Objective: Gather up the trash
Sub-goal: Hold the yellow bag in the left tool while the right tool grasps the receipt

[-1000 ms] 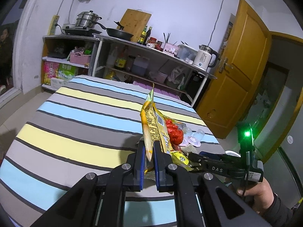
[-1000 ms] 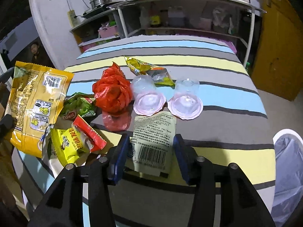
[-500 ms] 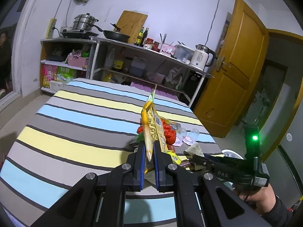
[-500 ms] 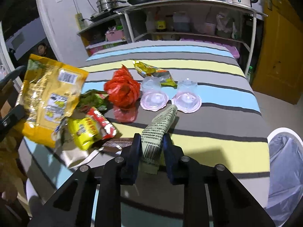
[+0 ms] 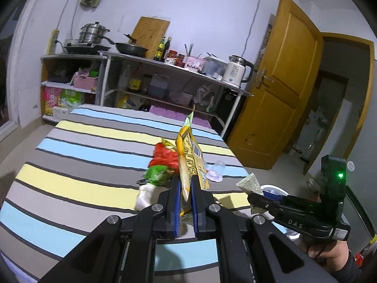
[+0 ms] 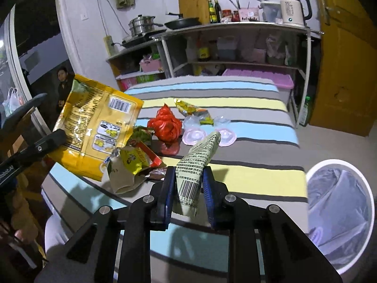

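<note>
Left gripper (image 5: 186,194) fingers clamped on yellow bag (image 6: 94,129), right gripper (image 6: 189,188) gripping green wrapper (image 6: 196,162).

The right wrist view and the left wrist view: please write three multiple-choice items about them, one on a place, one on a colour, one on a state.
1. Where is the white bin?
A. on the shelf
B. on the floor, right of the striped table
C. under the kettle

2. What colour is the crumpled plastic bag on the table?
A. red
B. blue
C. black

3. What does the left hand-held gripper hold?
A. nothing
B. a clear cup
C. a yellow snack bag

Answers: 1 B, it stands low beside the table's right edge. 2 A, it lies red beside the clear cups. 3 C, the bag is pinched upright between the closed fingers.
</note>
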The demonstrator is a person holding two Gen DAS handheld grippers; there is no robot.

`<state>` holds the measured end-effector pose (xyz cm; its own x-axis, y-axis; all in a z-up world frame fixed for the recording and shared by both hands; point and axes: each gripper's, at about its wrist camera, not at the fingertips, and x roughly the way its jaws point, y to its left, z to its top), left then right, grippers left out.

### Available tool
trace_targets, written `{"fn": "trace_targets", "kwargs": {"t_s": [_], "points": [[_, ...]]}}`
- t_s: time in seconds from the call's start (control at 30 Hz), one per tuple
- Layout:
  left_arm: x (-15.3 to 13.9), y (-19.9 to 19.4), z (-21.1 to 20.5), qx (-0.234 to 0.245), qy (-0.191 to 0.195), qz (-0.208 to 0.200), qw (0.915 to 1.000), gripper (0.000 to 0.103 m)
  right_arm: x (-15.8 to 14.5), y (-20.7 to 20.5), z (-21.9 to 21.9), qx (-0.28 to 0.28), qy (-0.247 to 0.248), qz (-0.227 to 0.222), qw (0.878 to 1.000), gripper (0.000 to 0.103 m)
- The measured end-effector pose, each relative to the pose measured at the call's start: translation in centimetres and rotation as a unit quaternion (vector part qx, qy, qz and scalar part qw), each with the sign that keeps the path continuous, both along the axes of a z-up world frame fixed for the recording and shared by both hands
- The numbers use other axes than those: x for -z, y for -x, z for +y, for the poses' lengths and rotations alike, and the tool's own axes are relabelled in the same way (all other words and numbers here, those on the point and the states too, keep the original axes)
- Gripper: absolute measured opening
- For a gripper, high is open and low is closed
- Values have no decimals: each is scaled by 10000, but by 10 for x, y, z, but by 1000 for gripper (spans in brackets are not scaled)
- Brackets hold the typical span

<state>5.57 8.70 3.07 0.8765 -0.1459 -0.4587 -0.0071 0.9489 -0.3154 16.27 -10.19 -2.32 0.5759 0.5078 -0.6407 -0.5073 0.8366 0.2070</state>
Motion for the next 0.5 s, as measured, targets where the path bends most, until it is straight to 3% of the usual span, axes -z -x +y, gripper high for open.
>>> {"fn": "trace_targets", "kwargs": {"t_s": [0.5], "points": [[-15, -26, -76, 814, -245, -45, 9964, 8, -17, 18, -65, 546, -79, -304, 9980, 24]]}}
